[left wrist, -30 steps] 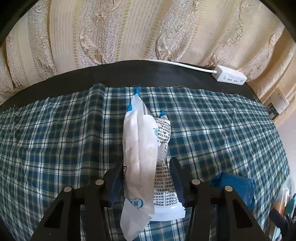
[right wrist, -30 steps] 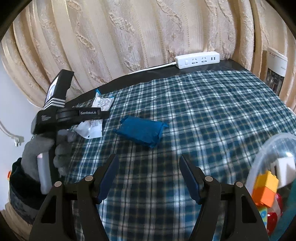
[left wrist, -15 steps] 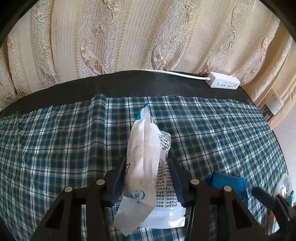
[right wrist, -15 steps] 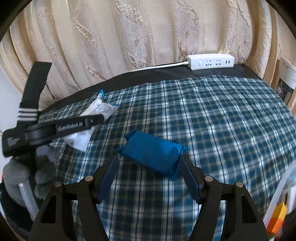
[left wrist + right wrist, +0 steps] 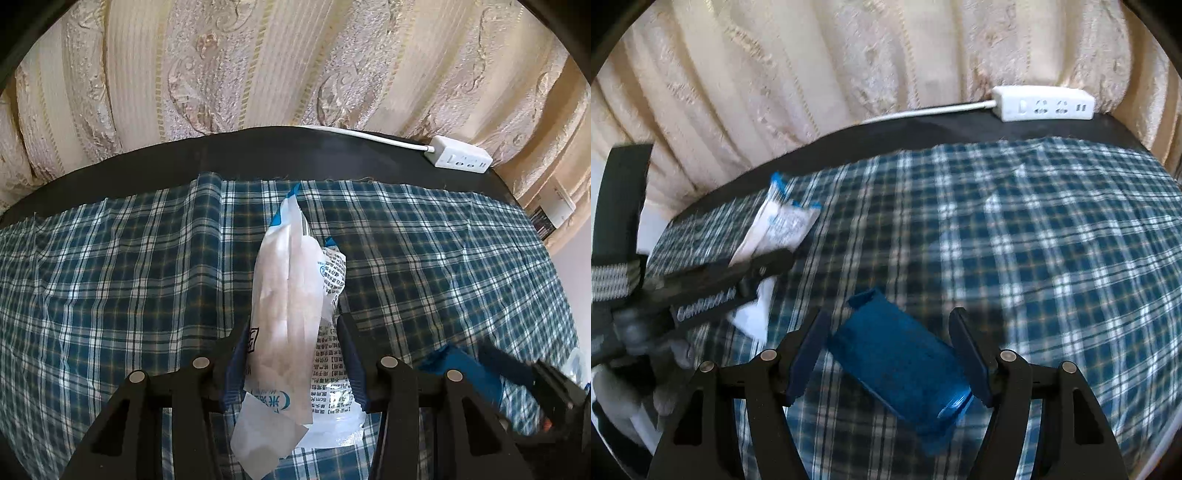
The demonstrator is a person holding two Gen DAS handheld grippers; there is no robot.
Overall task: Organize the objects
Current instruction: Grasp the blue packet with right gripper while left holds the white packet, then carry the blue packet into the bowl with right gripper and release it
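Note:
My left gripper (image 5: 293, 350) is shut on a white plastic packet (image 5: 286, 306) with blue corners and printed text, held upright over the plaid cloth (image 5: 110, 277). The packet also shows in the right wrist view (image 5: 779, 225), behind the left gripper's body (image 5: 701, 291). My right gripper (image 5: 892, 349) is open, its fingers on either side of a blue wrapped pack (image 5: 897, 365) lying on the cloth (image 5: 1052, 258). That blue pack shows at the lower right of the left wrist view (image 5: 465, 369).
A white power strip (image 5: 1045, 103) with its cable lies on the black table edge at the back, also in the left wrist view (image 5: 460, 158). Patterned cream curtains (image 5: 277, 66) hang behind. A white box (image 5: 557, 206) stands at the far right.
My right gripper moved forward and down until its open fingers straddle the blue pack. My left gripper closed on the white packet and lifted it slightly.

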